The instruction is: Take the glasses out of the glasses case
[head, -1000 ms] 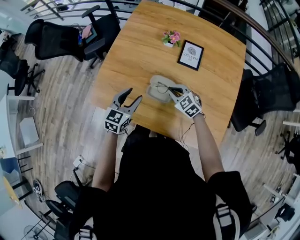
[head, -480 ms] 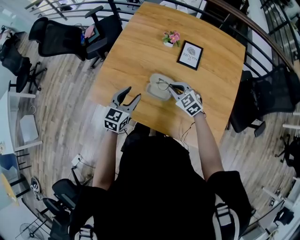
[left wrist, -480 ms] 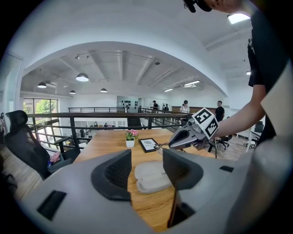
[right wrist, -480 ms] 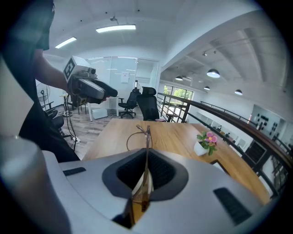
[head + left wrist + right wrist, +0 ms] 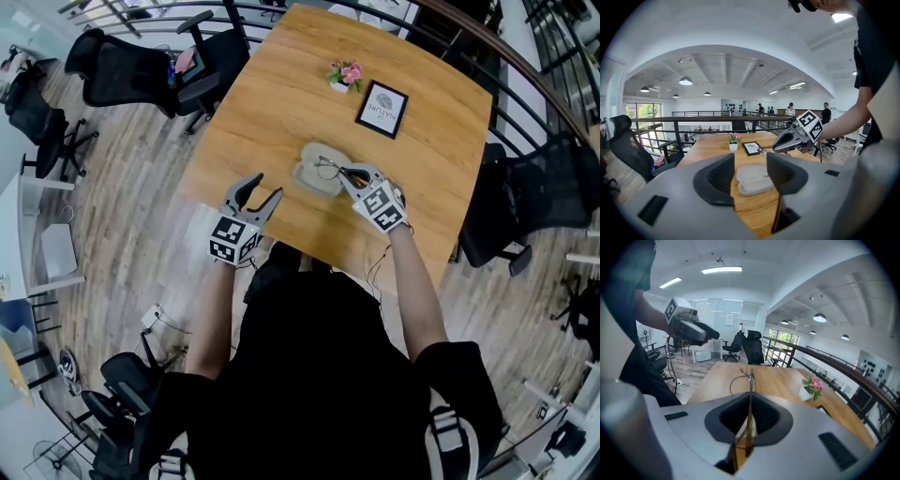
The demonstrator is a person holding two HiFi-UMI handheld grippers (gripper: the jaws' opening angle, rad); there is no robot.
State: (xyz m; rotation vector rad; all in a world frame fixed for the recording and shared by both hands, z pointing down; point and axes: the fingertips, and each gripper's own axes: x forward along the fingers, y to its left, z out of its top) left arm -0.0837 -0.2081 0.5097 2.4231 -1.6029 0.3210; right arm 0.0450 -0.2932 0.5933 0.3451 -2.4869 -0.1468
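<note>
Glasses (image 5: 749,401): thin metal wire frame with rounded lenses, seen edge-on in the right gripper view, pinched between the two dark, ribbed pads. The right gripper (image 5: 345,176) was clenched on the frame, and the glasses were held in the air, lifted clear of the glasses case (image 5: 311,176), just above its right side.

The case was noted lying open on the table (image 5: 281,94): two pale grey-beige rounded halves, matte and soft-looking, spread flat side by side. The tabletop was of warm wood with a visible grain and rounded corners.

The left gripper (image 5: 265,189) was released, its grey jaws wide apart with nothing between the pads. It was held low near the table's near left edge, well apart from the case and pointing towards it.

Both forearms were stretched forward from black sleeves, the right reaching further over the table than the left.

A small white pot of pink flowers (image 5: 342,75) and a black-framed picture (image 5: 382,110) were recorded at the far end.
</note>
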